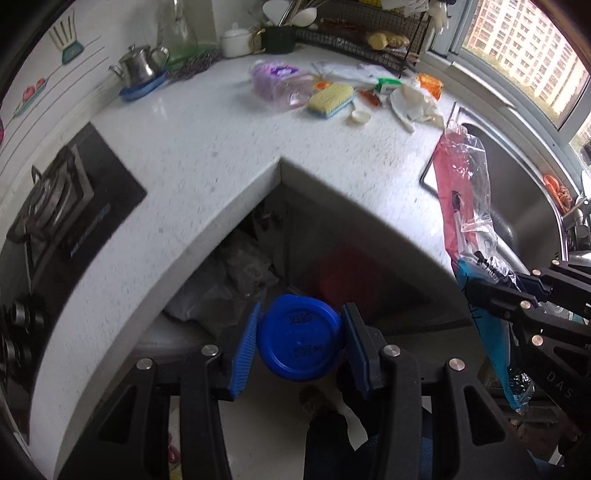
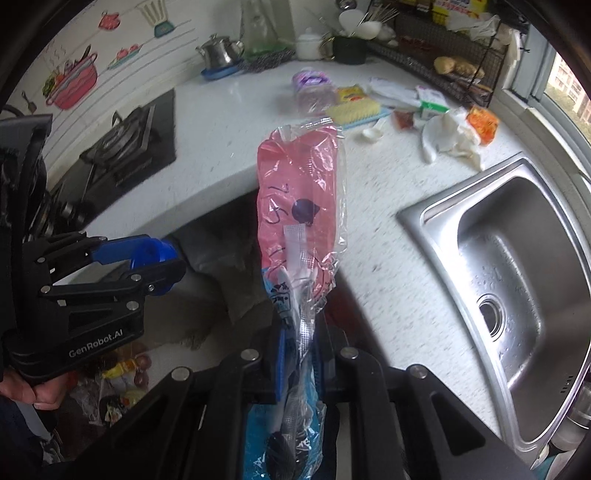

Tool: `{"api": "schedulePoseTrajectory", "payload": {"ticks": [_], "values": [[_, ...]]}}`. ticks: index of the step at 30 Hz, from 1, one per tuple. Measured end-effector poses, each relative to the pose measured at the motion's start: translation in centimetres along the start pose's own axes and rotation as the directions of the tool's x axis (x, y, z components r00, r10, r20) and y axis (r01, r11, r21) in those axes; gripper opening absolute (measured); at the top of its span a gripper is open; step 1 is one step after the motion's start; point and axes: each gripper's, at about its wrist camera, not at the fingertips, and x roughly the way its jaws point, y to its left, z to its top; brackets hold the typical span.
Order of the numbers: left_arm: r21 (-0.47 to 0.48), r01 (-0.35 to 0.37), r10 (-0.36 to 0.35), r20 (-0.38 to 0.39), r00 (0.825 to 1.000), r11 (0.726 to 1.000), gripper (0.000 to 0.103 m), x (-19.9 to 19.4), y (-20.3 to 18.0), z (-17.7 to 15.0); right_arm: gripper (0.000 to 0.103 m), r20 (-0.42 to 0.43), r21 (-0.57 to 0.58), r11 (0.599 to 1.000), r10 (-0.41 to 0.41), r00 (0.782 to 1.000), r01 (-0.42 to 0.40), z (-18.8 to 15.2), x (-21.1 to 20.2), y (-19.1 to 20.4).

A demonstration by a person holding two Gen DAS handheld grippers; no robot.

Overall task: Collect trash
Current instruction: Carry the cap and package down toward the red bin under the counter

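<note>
My left gripper [image 1: 299,347] is shut on a round blue lid [image 1: 298,338], held over the dark gap below the inner corner of the counter; the same gripper [image 2: 162,262] shows at the left of the right wrist view. A pink and blue plastic wrapper [image 2: 301,206] stands up from my right gripper [image 2: 300,354], which is shut on its lower part. That wrapper [image 1: 461,192] and the right gripper [image 1: 491,295] appear at the right of the left wrist view. More trash lies on the counter: a crumpled white wrapper [image 1: 413,101] and an orange packet [image 1: 430,83].
The white counter [image 1: 207,155] wraps an inner corner. A gas hob [image 1: 55,206] sits left, a steel sink [image 2: 517,280] right. A yellow scrub brush [image 1: 330,99], a purple plastic pack [image 1: 277,83], a kettle [image 1: 142,64] and a wire rack [image 1: 373,33] stand farther back. Bagged rubbish [image 2: 118,384] lies on the floor.
</note>
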Motion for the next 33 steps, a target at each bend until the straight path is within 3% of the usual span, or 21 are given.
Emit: {"api": "schedulePoseTrajectory", "payload": {"ticks": [8, 19, 23, 27, 33], "values": [[-0.058, 0.003, -0.009, -0.110, 0.994, 0.998, 0.042, 4.8, 1.4, -4.6, 0.011, -0.104, -0.036, 0.999, 0.036, 0.994, -0.040, -3.5, 5.7, 1.2], [-0.071, 0.039, -0.056, -0.250, 0.967, 0.997, 0.043, 19.4, 1.6, -9.5, 0.011, -0.185, -0.033, 0.999, 0.017, 0.983, -0.023, -7.8, 19.4, -1.6], [-0.083, 0.082, -0.101, -0.263, 0.959, 0.993, 0.043, 24.8, 1.6, -10.6, 0.011, -0.200, -0.036, 0.999, -0.008, 0.980, 0.001, -8.6, 24.2, -3.0], [-0.065, 0.089, -0.104, -0.285, 0.953, 0.994, 0.043, 29.7, 0.7, -11.2, 0.011, -0.192, -0.029, 0.999, -0.036, 0.981, 0.031, -9.2, 28.0, -4.0], [-0.041, 0.105, -0.112, -0.310, 0.944, 0.994, 0.043, 34.4, -0.2, -11.2, 0.011, -0.191, 0.016, 0.999, -0.041, 0.981, 0.045, -9.9, 30.4, -4.4]]}}
